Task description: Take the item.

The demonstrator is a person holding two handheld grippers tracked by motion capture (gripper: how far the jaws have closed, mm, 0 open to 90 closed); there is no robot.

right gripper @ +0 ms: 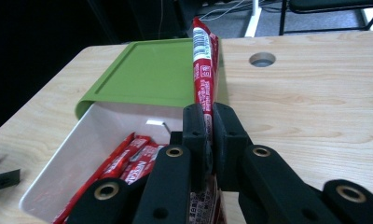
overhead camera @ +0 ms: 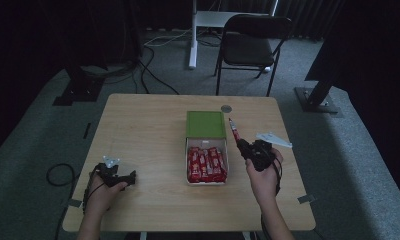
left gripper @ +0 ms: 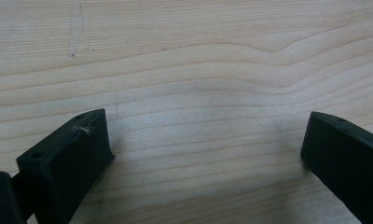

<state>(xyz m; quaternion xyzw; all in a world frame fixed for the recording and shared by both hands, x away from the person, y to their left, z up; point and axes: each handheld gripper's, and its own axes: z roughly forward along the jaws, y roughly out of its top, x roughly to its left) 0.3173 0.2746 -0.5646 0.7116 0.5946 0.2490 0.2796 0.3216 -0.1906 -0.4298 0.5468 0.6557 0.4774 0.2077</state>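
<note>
Right gripper [right gripper: 209,116]: jaws pinching a red sachet [right gripper: 204,70], held just right of the white box [overhead camera: 189,148], far end up. Left gripper [left gripper: 203,149]: jaws spread, empty, resting at the worktop's [overhead camera: 138,130] near left.

sachet [right gripper: 204,70]: red, white print | box [right gripper: 96,135]: white | lid [right gripper: 152,74]: green | table [right gripper: 315,98]: pale wood grain

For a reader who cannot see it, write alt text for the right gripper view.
The right gripper is shut on a red sachet that sticks up above a white box of similar sachets, its green lid slid partly back on a wooden table.
</note>
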